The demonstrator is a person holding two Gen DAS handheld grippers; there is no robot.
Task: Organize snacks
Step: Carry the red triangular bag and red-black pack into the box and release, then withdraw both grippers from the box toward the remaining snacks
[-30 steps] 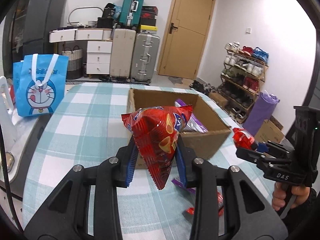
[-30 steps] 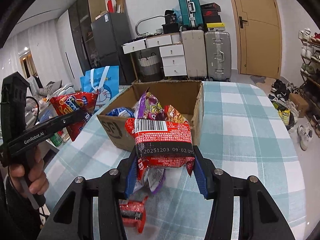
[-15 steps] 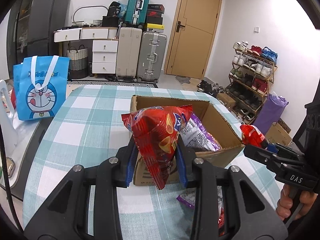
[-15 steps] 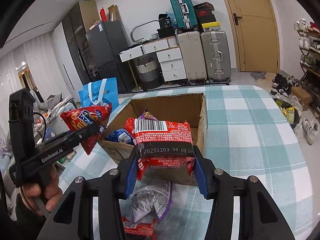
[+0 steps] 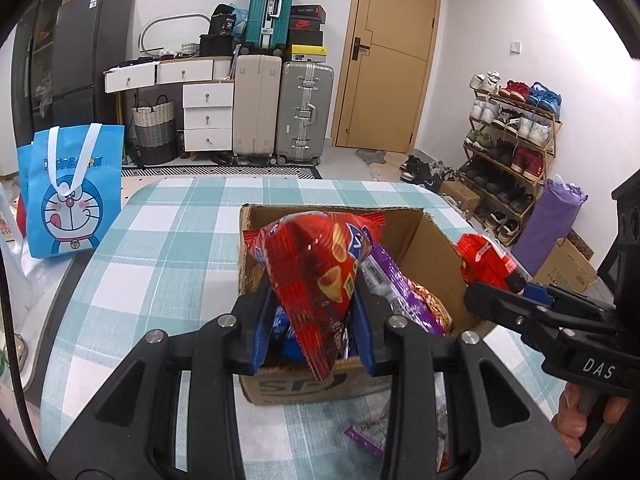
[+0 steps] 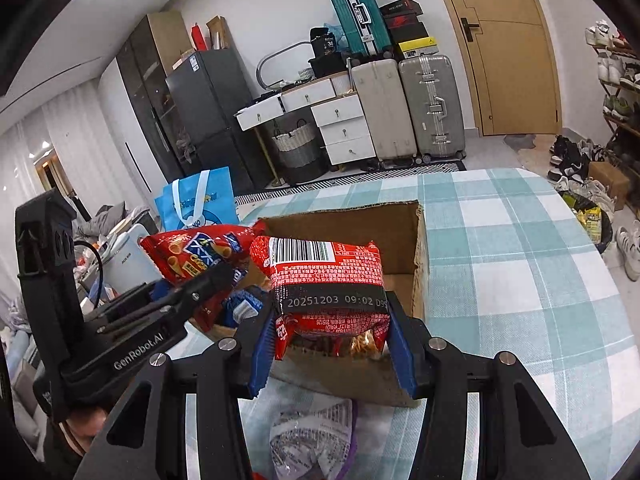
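From my left wrist view, my left hand-held gripper (image 5: 314, 326) is clamped on a glossy red cone-shaped snack bag (image 5: 316, 276), holding it point down over the near edge of the open brown cardboard box (image 5: 434, 236). A purple snack packet (image 5: 400, 288) lies inside the box. The box sits on the desk with a teal-and-white checked cloth (image 5: 160, 248). My right hand-held gripper (image 5: 516, 304) reaches in from the right, level with the box rim, pinching a red packet (image 5: 482, 256).

From my right wrist view, my right hand-held gripper (image 6: 332, 344) grips the red barcoded snack packet (image 6: 326, 276) above the box's (image 6: 420, 248) near wall. My left hand-held gripper (image 6: 192, 292) comes in from the left, angled upward, holding the red cone bag (image 6: 192, 252) over the box's left side. A clear purple-edged packet (image 6: 312, 440) lies on the cloth below.
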